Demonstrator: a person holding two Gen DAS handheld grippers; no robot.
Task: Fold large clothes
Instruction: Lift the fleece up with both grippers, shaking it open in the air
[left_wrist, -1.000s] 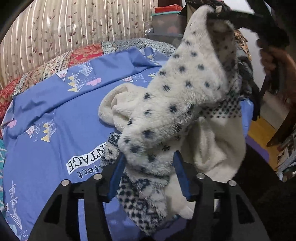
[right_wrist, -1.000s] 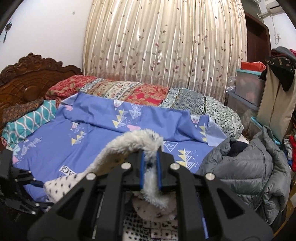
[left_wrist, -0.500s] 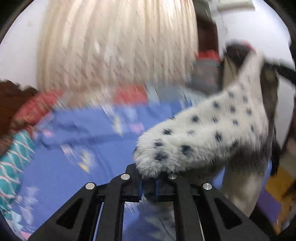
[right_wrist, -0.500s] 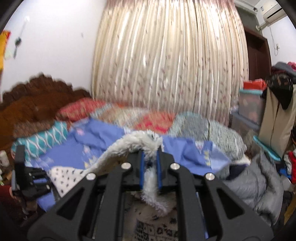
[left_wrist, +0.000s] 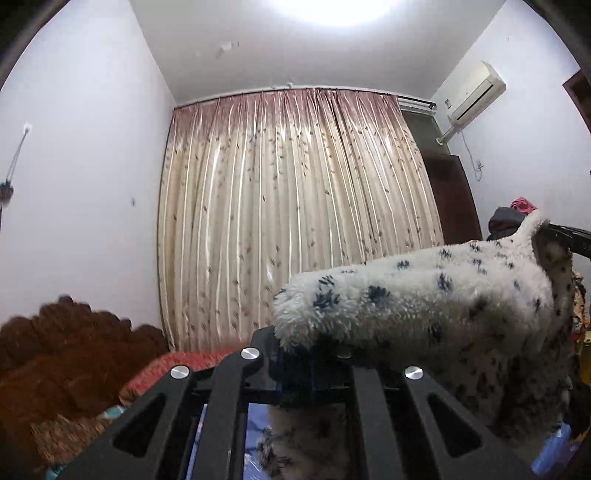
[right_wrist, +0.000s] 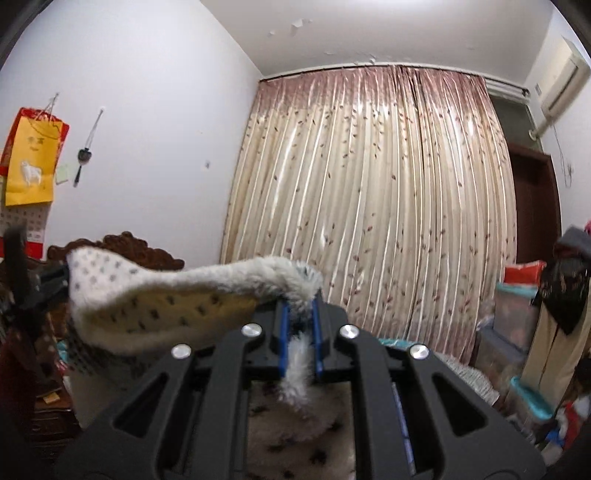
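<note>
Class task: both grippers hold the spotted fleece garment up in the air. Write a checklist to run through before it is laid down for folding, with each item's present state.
1. Left gripper jaws shut on the white fleece garment with dark spots: ok.
2. Right gripper jaws shut on its edge: ok.
3. Top edge spans between both grippers: ok.
4. Garment hangs untwisted: cannot tell.
5. Landing spot on the bed: cannot tell, out of view.

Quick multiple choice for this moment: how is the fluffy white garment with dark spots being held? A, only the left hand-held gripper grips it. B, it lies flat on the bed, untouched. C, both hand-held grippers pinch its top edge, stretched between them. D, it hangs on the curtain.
C: the fluffy white garment with dark spots is clamped in the left hand-held gripper and the right hand-held gripper, its edge spanning between them in front of the beige curtain.
</note>
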